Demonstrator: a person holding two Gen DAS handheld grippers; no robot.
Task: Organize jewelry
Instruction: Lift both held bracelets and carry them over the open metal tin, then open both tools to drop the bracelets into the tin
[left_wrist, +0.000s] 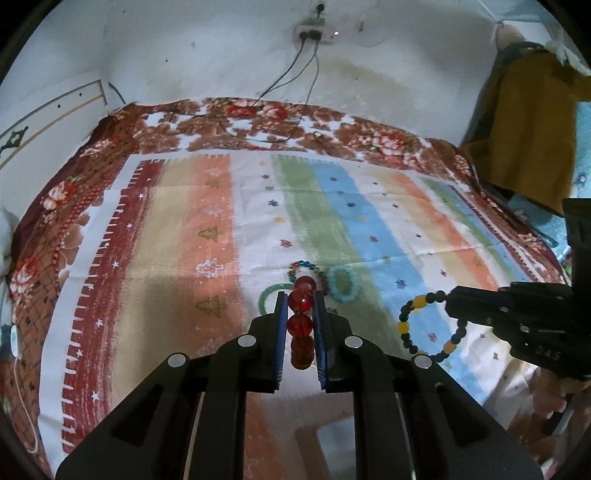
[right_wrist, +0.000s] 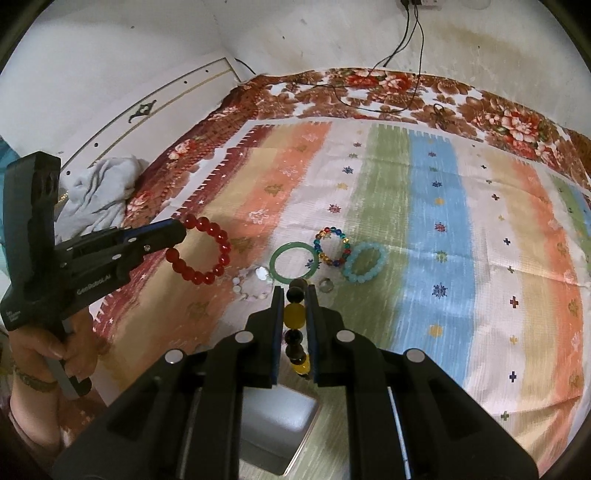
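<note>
Jewelry lies on my striped cloth (right_wrist: 424, 221); only the right view shows the box (right_wrist: 277, 424) below. My left gripper (left_wrist: 300, 310) clamps the red bracelet (right_wrist: 207, 251), my right gripper (right_wrist: 294, 314) the yellow-black bracelet (left_wrist: 432, 325), above the green bangle (right_wrist: 291, 264).

My left gripper (left_wrist: 300, 314) clamps red bead bracelet (left_wrist: 302, 314). Right gripper (left_wrist: 452, 304) pinches yellow-and-dark bracelet (left_wrist: 430, 325), lifted over striped cloth (left_wrist: 369, 221). Green bangle (left_wrist: 269, 301), multicolour bracelet (left_wrist: 301, 266), aqua bracelet (left_wrist: 344, 284) lie beyond.

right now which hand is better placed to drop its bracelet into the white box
Right. The right gripper, shut on the yellow-and-black bracelet, hangs just above the white box; the left gripper, holding the red bracelet, sits farther off.
</note>
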